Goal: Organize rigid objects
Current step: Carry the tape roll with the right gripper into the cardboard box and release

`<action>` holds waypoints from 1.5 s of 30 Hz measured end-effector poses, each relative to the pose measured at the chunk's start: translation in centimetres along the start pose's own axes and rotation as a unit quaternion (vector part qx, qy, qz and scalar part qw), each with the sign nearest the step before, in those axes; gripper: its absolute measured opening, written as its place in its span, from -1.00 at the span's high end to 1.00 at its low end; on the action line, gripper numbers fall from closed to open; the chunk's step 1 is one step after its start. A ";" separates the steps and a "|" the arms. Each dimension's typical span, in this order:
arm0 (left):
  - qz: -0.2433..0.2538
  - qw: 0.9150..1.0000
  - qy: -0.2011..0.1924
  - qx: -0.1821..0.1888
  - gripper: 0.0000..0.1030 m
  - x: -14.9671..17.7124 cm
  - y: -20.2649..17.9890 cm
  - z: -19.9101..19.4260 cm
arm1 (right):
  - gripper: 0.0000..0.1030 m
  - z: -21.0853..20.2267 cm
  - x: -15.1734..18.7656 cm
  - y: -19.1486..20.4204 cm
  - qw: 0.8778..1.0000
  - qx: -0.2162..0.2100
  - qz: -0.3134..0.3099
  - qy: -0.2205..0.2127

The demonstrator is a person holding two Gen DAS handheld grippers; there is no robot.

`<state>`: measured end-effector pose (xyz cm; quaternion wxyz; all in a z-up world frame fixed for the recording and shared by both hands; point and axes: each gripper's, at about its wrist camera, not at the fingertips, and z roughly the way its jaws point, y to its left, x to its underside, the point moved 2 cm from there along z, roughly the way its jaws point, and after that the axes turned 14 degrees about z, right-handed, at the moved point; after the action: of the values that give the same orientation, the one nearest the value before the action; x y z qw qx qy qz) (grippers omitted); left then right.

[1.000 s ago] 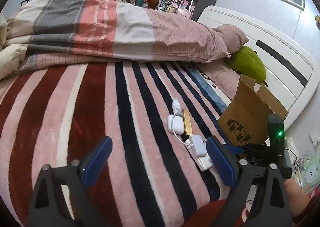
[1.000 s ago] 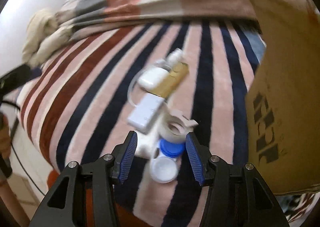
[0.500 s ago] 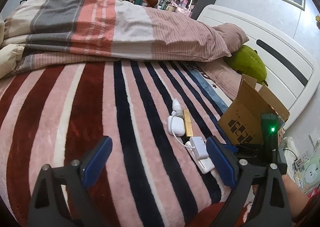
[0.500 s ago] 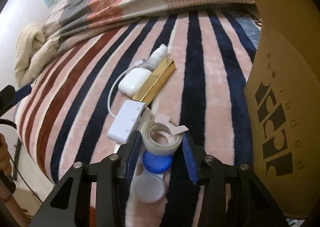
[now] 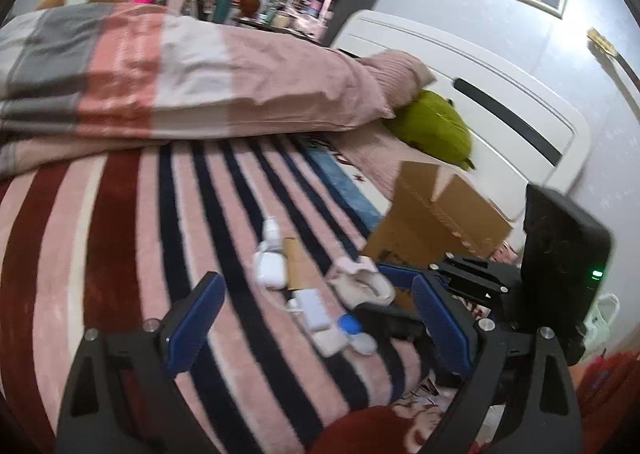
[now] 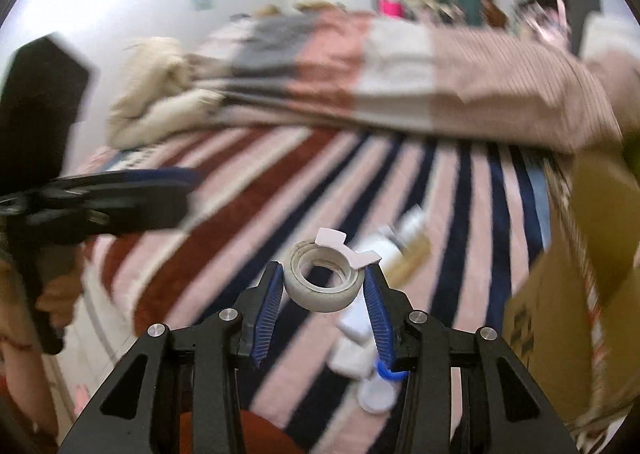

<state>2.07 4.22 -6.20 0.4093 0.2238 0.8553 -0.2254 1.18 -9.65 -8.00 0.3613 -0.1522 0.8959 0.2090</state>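
My right gripper [image 6: 322, 286] is shut on a whitish tape roll [image 6: 320, 284] and holds it above the striped blanket. The same roll shows in the left wrist view [image 5: 362, 286], held by the right gripper beside a cardboard box [image 5: 436, 226]. On the blanket lie a white charger case [image 5: 270, 268], a gold box [image 5: 294, 264], a white adapter with cable [image 5: 312, 308] and a blue-and-white lens case [image 5: 352, 332]. My left gripper [image 5: 316, 322] is open and empty, hovering near the bed's front edge.
The open cardboard box [image 6: 568, 294] stands on the bed at the right. A folded quilt [image 5: 180, 82], a green plush [image 5: 432, 130] and the white headboard [image 5: 500, 102] lie beyond. The left gripper's body [image 6: 80, 206] is at the left of the right wrist view.
My right gripper closed on the tape roll and lifted it off the blanket, away from the lens case. The left gripper stayed open and shifted slightly.
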 end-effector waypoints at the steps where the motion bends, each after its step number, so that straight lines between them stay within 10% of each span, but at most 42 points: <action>1: 0.009 1.000 0.004 0.007 -0.81 -0.6 -0.5 0.1 | 0.28 -0.8 -0.5 0.9 1.000 -0.014 -0.016 -0.009; 11: 0.042 0.996 0.036 0.063 0.17 -6.8 -5.6 3.9 | 0.28 -5.7 -3.0 0.3 0.993 -0.010 -0.086 -0.083; 28: 0.092 0.980 0.136 0.107 0.19 -12.8 -14.9 19.1 | 0.27 -8.5 -4.3 -15.3 0.993 0.105 -0.023 -0.044; 34: 0.103 0.981 0.146 0.079 -0.32 -12.9 -15.3 20.2 | 0.25 -7.9 -4.4 -18.4 0.994 0.105 0.023 0.012; 38: 0.105 0.984 0.127 0.070 -0.49 -13.0 -14.6 18.5 | -0.26 -8.1 -4.2 -18.7 0.993 0.112 0.026 0.019; 45: 0.107 0.991 0.081 0.026 -0.61 -12.8 -12.3 13.1 | -0.60 -8.5 -4.8 -16.0 0.995 0.102 0.007 0.010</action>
<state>10.12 -15.61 -0.83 0.3549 0.3416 0.8507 -0.1835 6.29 -27.06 -3.24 0.3646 -0.1105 0.9171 0.1175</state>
